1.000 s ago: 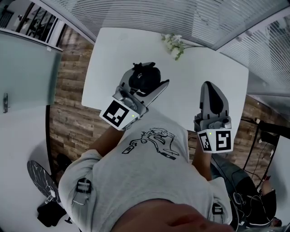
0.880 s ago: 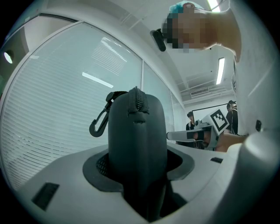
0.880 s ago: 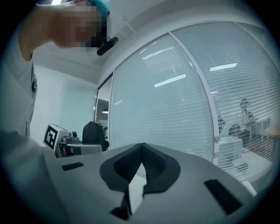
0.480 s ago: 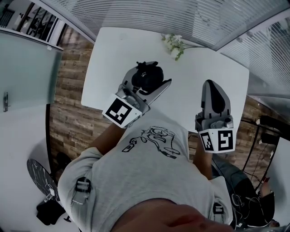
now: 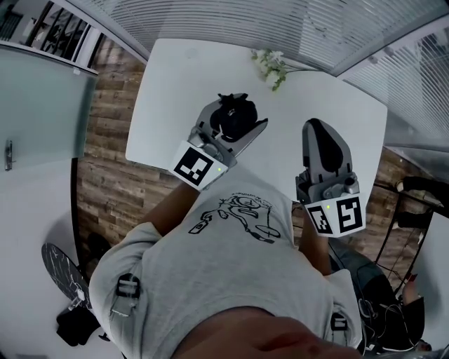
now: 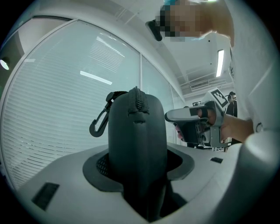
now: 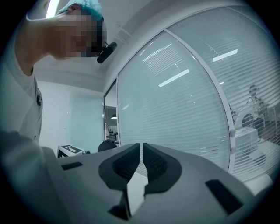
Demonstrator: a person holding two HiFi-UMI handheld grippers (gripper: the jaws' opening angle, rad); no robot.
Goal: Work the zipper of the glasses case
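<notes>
Glasses case (image 5: 236, 118), slightly rightward: black, closed.

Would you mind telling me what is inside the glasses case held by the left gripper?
Nothing inside shows. The glasses case, clamped in the left gripper, looks zipped shut along its visible edge, so its contents are covered. Only a clip hangs outside.

Office or meeting-room type space. Glass partition walls (image 7: 175, 100) with horizontal blinds (image 5: 231, 21) stood round a white table (image 5: 175, 84). Frosted glass door (image 5: 35, 119) with handle was at left, wood-plank floor (image 5: 105, 182) below, strip ceiling light (image 6: 219, 57) overhead. A small flower sprig (image 5: 270, 68) lay on the table.
</notes>
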